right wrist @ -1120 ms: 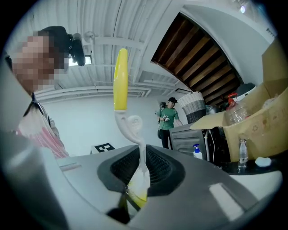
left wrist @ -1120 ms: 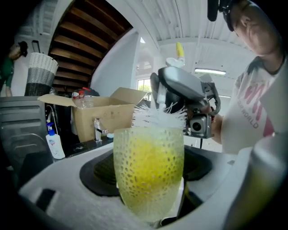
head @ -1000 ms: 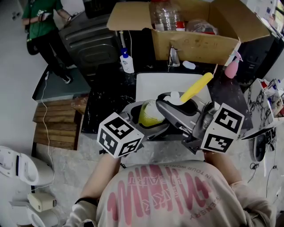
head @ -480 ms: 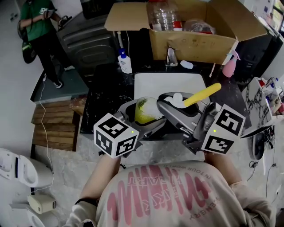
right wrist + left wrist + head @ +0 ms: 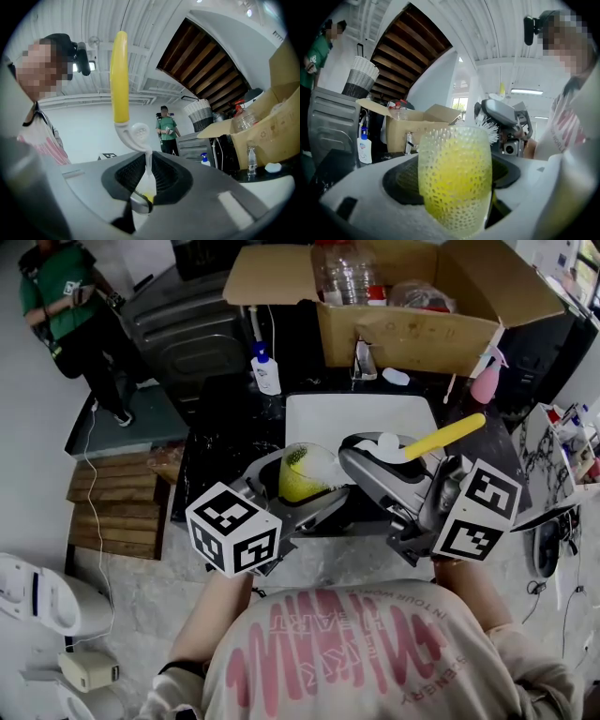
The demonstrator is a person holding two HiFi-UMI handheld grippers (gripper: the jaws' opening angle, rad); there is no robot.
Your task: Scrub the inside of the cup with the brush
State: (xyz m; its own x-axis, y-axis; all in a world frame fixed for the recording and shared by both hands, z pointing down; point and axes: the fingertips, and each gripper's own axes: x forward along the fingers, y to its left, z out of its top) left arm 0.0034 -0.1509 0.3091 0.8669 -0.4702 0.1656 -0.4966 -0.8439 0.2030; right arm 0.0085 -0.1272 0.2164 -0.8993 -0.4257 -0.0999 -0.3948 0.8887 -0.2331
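Observation:
A yellow-green dimpled cup point(image 5: 296, 474) lies tilted on its side, and my left gripper point(image 5: 292, 487) is shut on it. In the left gripper view the cup point(image 5: 454, 178) fills the gap between the jaws. My right gripper point(image 5: 382, 461) is shut on the brush, whose yellow handle point(image 5: 442, 437) points up to the right. Its white bristles point(image 5: 328, 465) are at the cup's mouth. In the right gripper view the handle point(image 5: 120, 79) rises from the jaws and the white neck point(image 5: 137, 136) runs down between them. Bristles point(image 5: 491, 127) show behind the cup's rim.
A white board point(image 5: 361, 413) lies on the black counter point(image 5: 220, 451) under the grippers. Behind it stand an open cardboard box point(image 5: 412, 329), a soap bottle point(image 5: 266, 371) and a pink spray bottle point(image 5: 491, 382). A person in green point(image 5: 61, 306) stands at the far left.
The brush handle has swung lower and to the right. The cup and left gripper have shifted slightly left, with the bristles still at the cup's mouth. The person in green has moved left.

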